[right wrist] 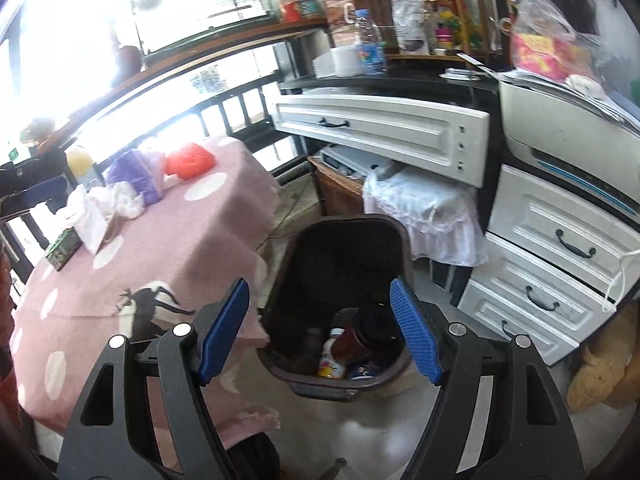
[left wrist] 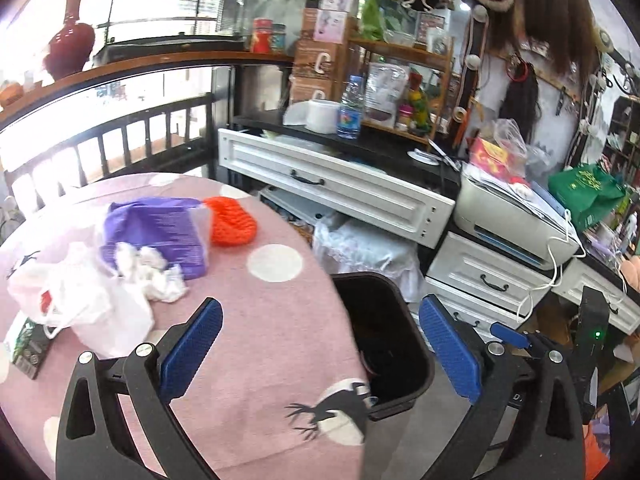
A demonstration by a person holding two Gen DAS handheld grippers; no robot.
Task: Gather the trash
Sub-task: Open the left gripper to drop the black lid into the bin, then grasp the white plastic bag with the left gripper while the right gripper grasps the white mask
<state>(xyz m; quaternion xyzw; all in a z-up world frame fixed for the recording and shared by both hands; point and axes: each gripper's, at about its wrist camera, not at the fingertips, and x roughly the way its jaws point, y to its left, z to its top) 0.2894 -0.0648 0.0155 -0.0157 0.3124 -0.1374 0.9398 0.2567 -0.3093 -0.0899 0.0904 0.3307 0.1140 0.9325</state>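
A dark brown trash bin (right wrist: 340,256) stands on the floor beside the pink table (right wrist: 192,240); a bottle (right wrist: 334,354) and other trash lie inside. It also shows in the left wrist view (left wrist: 380,336). On the table lie crumpled white tissues (left wrist: 154,268), a white plastic bag (left wrist: 80,300), a purple packet (left wrist: 160,228), an orange object (left wrist: 232,220) and a small dark carton (left wrist: 30,350). My left gripper (left wrist: 320,344) is open and empty over the table's edge. My right gripper (right wrist: 320,328) is open and empty above the bin.
White drawers (right wrist: 552,264) and a printer (right wrist: 568,140) stand right of the bin. An open drawer front (right wrist: 380,132) juts out above a white lace cover (right wrist: 424,208). A dark railing (left wrist: 120,148) runs behind the table. A water bottle (left wrist: 352,108) stands on the black counter.
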